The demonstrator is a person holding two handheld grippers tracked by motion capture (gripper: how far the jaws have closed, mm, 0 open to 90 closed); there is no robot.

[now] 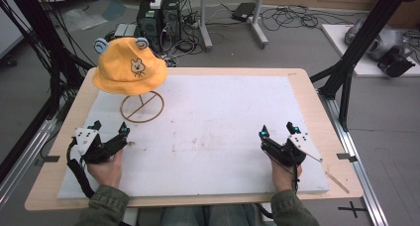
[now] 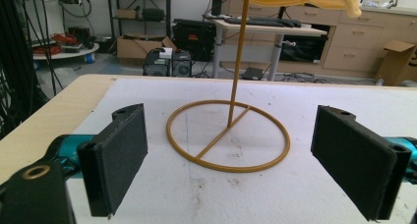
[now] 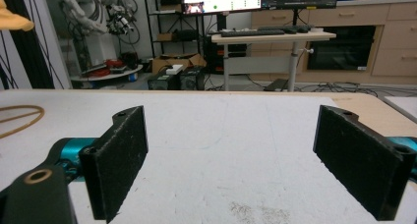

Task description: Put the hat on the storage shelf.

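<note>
My left hand-held gripper (image 1: 110, 131) and right hand-held gripper (image 1: 277, 130) gape wide and empty on the white surface (image 1: 223, 137), a yellow hat (image 1: 130, 66) on its wire stand (image 1: 142, 107) ahead of the left.

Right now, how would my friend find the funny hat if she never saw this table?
Start at the big white board covering the wooden table, then look to its far left corner. A thin gold wire stand with a ring base stands there, and the yellow hat sits on top. It has two little blue ears and a small animal face, and nothing else on the board is yellow.
</note>
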